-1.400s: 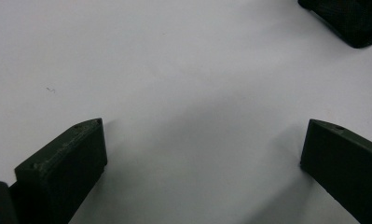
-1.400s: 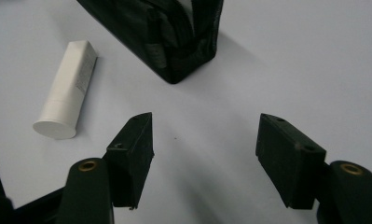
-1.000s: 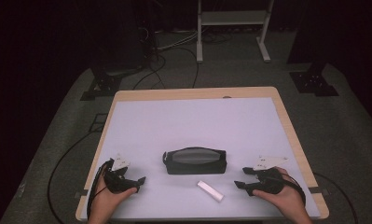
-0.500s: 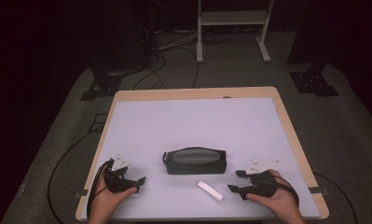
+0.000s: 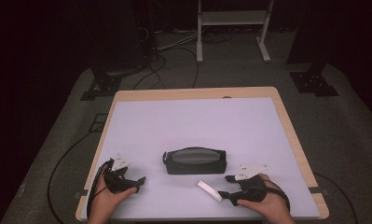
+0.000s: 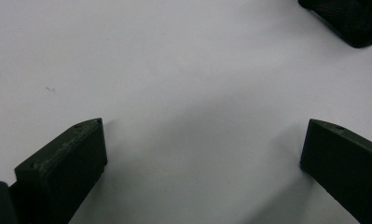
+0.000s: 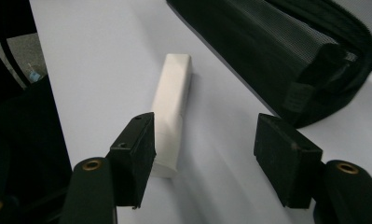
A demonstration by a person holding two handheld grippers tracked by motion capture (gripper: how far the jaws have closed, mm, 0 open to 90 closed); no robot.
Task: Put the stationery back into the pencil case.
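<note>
A white-topped worktop with a pale wooden edge point(image 5: 293, 140) stands on a grey floor, and near its middle, a little toward the near side, lies a black zipped pouch with a grey mesh top panel point(image 5: 195, 160), its long side running left to right. Just to the near right of the pouch lies a small white rectangular block point(image 5: 209, 191), set at a slant and apart from the pouch. The right gripper point(image 5: 225, 185) sits low at the near right of the worktop, held in a hand, with its jaws open and pointing left toward the block; in the right gripper view the block point(image 7: 173, 112) reaches between the jaws, its near end just beside one jaw, though whether it touches that jaw is hard to tell, and the pouch point(image 7: 267, 56) lies beyond the other jaw. The left gripper point(image 5: 139, 183) rests at the near left of the worktop, well apart from the pouch, held in the other hand; in the left gripper view its jaws stand wide open over bare white surface, with a dark corner of the pouch point(image 6: 349, 21) at the far right edge.
</note>
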